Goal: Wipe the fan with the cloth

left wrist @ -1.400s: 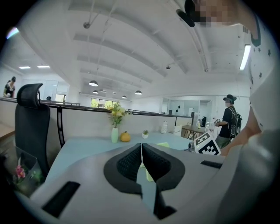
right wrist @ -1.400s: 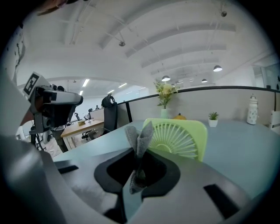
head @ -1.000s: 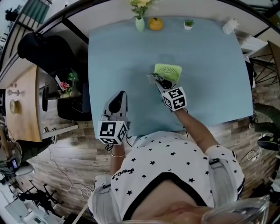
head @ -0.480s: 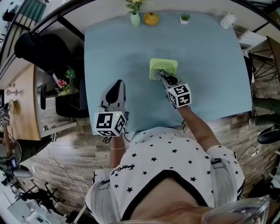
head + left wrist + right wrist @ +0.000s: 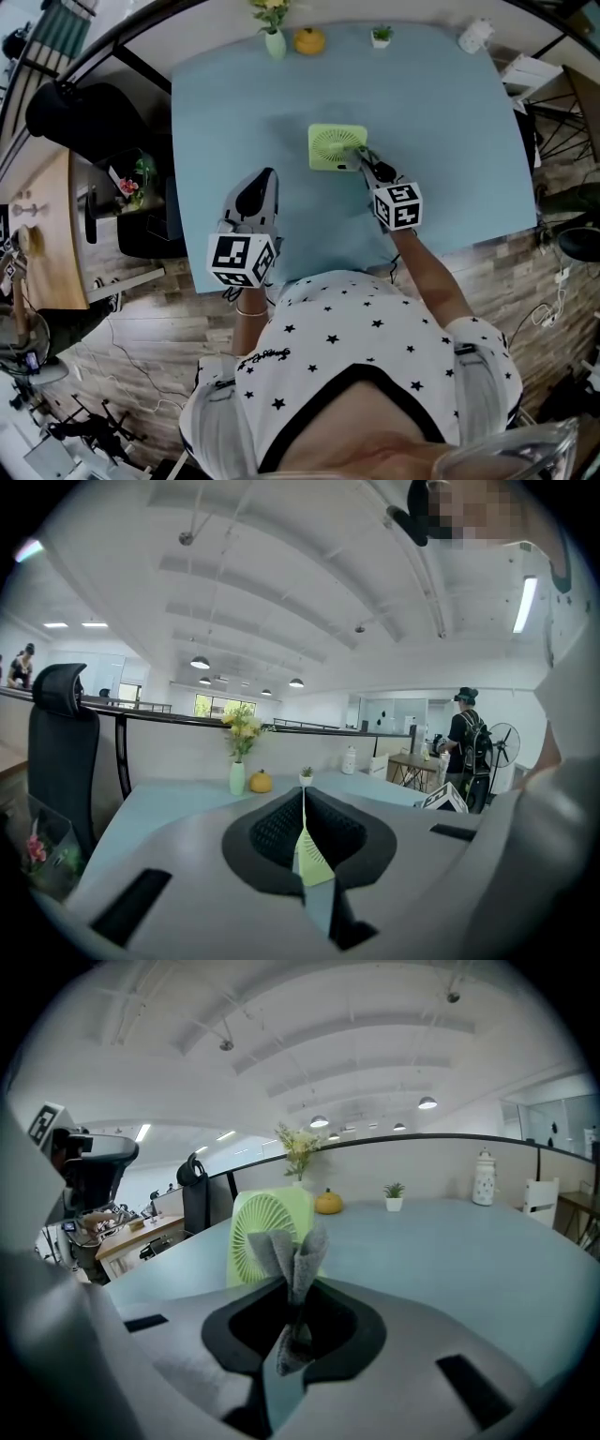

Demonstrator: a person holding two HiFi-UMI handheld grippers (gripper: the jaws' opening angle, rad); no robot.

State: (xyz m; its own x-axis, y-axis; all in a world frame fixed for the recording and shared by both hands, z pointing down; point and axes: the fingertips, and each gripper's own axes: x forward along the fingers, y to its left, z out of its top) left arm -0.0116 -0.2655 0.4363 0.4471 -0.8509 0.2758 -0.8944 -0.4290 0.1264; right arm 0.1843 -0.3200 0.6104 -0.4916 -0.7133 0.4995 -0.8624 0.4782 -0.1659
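The right gripper (image 5: 292,1283) has its jaws clamped on a grey cloth (image 5: 298,1251), whose folds stick up out of them. Just beyond the jaw tips, behind the cloth, the green fan (image 5: 255,1232) stands upright on the blue desk (image 5: 450,1251) with its round grille facing the jaws. Whether cloth and fan touch, I cannot tell. The left gripper (image 5: 303,841) has its jaws pressed together with nothing between them. The fan stands well ahead of them, off to their right.
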